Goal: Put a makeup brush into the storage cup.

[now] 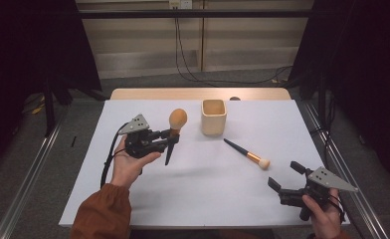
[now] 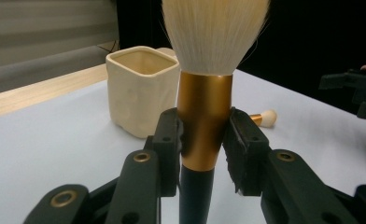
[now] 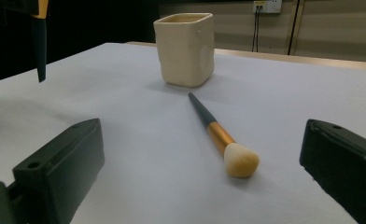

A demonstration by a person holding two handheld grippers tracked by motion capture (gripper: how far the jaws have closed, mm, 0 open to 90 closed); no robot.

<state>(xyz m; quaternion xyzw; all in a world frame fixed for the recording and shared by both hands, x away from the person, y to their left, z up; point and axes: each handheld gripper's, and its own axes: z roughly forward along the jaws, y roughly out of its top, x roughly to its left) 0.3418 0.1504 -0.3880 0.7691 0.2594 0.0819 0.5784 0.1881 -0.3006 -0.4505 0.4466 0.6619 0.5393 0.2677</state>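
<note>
While the left gripper point(image 1: 169, 135) holds a large powder brush point(image 1: 174, 130) upright above the white table point(image 1: 133, 199), its jaws clamped on the brush's gold ferrule, the work of loading makeup brushes into a cream ceramic cup point(image 1: 214, 117) looks roughly at its midpoint. Seen from the high view, the brush hangs clear of the tabletop at about 9 o'clock from the cup, bristle head up and dark handle pointing down, near the cup but not yet over its mouth. Judging from the open top visible in the left gripper view, the cup point(image 2: 141, 88) appears empty, so no brush has yet gone in.

A second, smaller brush point(image 1: 247, 154) lies flat on the table at about 5 o'clock from the cup, its handle tip toward the cup and its tan bristles toward the person. The right gripper point(image 1: 285, 178) hovers low at the table's near right corner, jaws wide apart and holding nothing, with the small brush point(image 3: 221, 137) lying ahead between them but well out of reach.

What seems left: carrying the held brush over the cup and lowering it in, then picking up and placing the other.

Count: two brushes, one cup, two grippers.
</note>
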